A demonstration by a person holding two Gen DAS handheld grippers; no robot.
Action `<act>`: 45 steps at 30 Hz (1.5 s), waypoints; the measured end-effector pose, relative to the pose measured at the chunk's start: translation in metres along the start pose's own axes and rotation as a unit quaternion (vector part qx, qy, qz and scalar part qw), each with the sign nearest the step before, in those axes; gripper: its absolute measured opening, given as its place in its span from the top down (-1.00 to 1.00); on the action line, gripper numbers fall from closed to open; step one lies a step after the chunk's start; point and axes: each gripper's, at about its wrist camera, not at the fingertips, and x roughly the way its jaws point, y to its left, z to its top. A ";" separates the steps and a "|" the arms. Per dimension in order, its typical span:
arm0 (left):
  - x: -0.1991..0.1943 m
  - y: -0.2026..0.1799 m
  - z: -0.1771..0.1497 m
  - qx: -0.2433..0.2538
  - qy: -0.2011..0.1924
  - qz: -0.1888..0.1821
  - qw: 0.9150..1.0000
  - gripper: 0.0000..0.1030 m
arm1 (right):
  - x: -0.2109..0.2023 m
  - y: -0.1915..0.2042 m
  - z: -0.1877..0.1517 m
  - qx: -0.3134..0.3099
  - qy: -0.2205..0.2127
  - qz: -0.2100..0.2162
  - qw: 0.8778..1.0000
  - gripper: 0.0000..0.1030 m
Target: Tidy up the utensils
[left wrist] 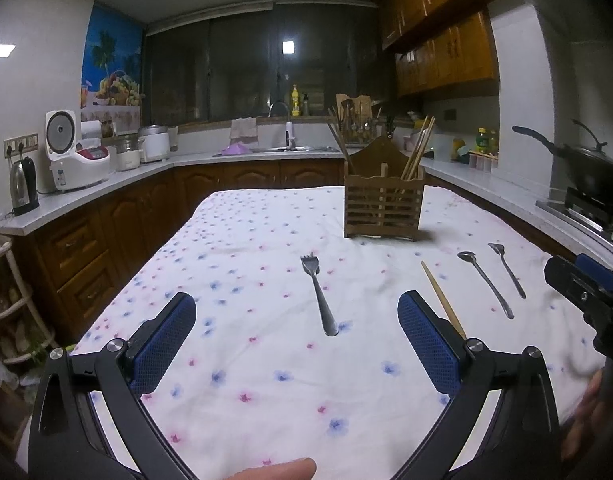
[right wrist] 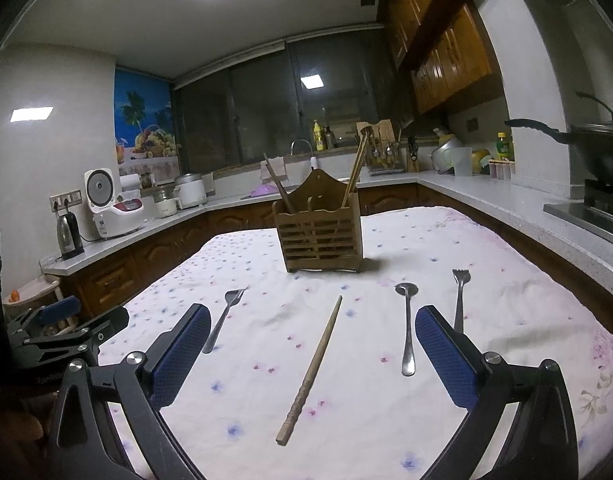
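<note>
A wooden slatted utensil holder (left wrist: 382, 207) (right wrist: 321, 236) stands upright on the floral tablecloth with chopsticks (right wrist: 356, 168) sticking out of it. On the cloth in front of it lie a metal fork (left wrist: 319, 292) (right wrist: 223, 319), a single wooden chopstick (right wrist: 312, 370) (left wrist: 442, 298), a metal spoon (right wrist: 407, 326) (left wrist: 485, 284) and a second fork (right wrist: 460, 298) (left wrist: 508, 270). My left gripper (left wrist: 297, 312) hangs open just short of the first fork's handle. My right gripper (right wrist: 313, 322) is open, straddling the lone chopstick and the spoon. Neither holds anything.
The table (left wrist: 242, 360) is ringed by kitchen counters: a kettle (left wrist: 23, 186) and rice cookers (left wrist: 76, 156) at left, a sink (left wrist: 282, 148) behind, a wok (left wrist: 594, 172) on the stove at right. A fingertip (left wrist: 278, 470) shows at the bottom edge.
</note>
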 end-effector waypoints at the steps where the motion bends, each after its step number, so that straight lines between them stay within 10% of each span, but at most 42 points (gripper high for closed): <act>1: 0.000 0.000 0.000 0.000 0.000 0.000 1.000 -1.00 | 0.000 0.000 0.000 0.000 0.000 0.000 1.000 -1.00; 45: 0.004 -0.004 0.003 0.006 0.004 -0.004 1.000 -1.00 | -0.003 0.005 -0.001 0.003 0.004 0.002 1.000 -1.00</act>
